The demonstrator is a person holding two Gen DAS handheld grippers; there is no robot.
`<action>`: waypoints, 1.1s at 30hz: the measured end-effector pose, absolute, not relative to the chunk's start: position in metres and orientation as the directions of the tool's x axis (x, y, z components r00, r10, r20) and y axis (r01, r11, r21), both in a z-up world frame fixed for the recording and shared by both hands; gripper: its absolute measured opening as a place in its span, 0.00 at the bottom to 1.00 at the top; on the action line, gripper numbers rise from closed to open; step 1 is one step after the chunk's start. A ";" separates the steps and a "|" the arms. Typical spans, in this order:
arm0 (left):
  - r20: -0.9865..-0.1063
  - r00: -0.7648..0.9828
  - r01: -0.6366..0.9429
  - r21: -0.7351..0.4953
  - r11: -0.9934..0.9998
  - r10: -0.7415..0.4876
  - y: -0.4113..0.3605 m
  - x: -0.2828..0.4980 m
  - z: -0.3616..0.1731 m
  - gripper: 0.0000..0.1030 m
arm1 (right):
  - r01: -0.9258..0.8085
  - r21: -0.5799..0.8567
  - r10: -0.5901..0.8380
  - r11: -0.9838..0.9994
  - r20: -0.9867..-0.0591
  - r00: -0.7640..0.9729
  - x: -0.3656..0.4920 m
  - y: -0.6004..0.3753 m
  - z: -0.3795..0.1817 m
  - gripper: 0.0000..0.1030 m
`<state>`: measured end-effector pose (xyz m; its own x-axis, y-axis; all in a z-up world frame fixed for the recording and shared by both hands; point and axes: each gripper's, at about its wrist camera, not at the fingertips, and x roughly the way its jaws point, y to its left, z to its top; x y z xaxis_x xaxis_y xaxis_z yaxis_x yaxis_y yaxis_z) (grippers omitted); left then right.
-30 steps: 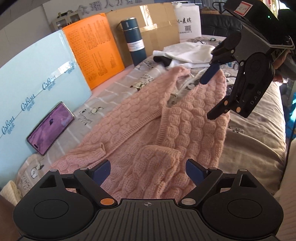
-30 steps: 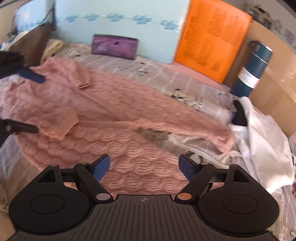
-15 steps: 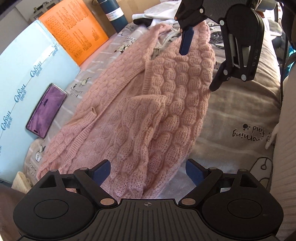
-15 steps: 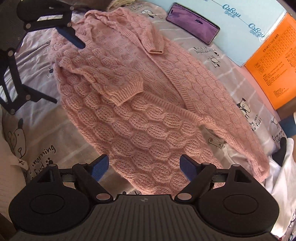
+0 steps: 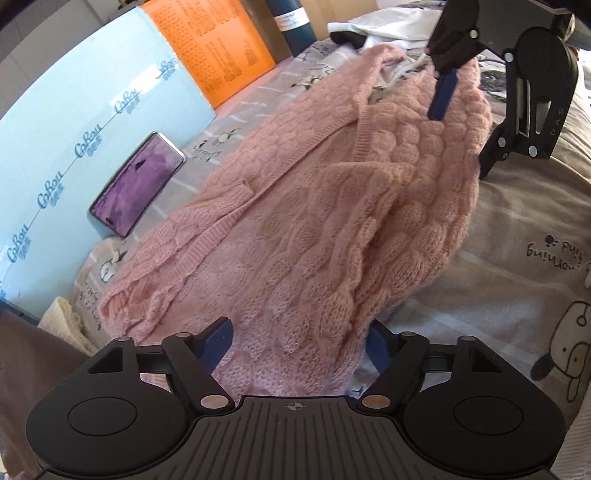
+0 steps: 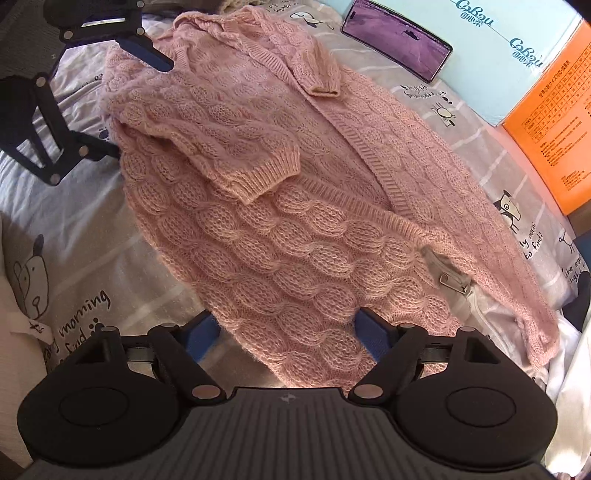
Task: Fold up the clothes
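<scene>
I see the bed (image 6: 92,236) first — a grey printed sheet with cartoon dogs and lettering — and it carries everything here. Along its far edge stand a pale blue foam board (image 5: 92,110) and an orange printed box (image 6: 550,122), with a dark blue cylinder (image 5: 291,26) beside them; I cannot tell what either holds. Spread lengthwise over the bed lies the pink cable-knit cardigan (image 6: 288,229), both sleeves folded in across its front, the ribbed cuff of one sleeve (image 6: 258,177) resting mid-body. A white garment (image 5: 391,22) lies bunched near the collar end. A phone (image 5: 140,181) leans against the foam board.

My left gripper (image 5: 299,339) has its jaws spread wide at one end of the cardigan, knit bulging between them. My right gripper (image 6: 284,332) is likewise wide open at the opposite end — holding nothing.
</scene>
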<state>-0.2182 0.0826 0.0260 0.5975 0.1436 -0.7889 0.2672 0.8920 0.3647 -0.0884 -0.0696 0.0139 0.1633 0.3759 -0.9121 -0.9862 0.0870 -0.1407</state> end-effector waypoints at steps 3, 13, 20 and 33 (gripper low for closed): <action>-0.797 0.593 0.234 0.307 0.923 0.115 0.098 -0.215 0.033 0.46 | -0.981 -0.155 0.391 0.115 -0.901 0.188 -0.080 -0.075 0.016 0.33; -0.717 0.677 0.216 0.412 0.885 0.168 0.119 -0.174 0.071 0.15 | -0.968 -0.218 0.483 0.122 -0.839 0.250 -0.043 -0.063 0.050 0.09; -0.718 0.669 0.244 0.458 0.855 0.194 0.151 -0.123 0.077 0.15 | -0.954 -0.282 0.516 0.106 -0.804 0.295 0.005 -0.026 0.066 0.08; -0.696 0.677 0.165 0.460 0.872 0.240 0.171 -0.079 0.060 0.48 | -0.935 -0.322 0.455 0.148 -0.817 0.353 0.047 0.003 0.036 0.34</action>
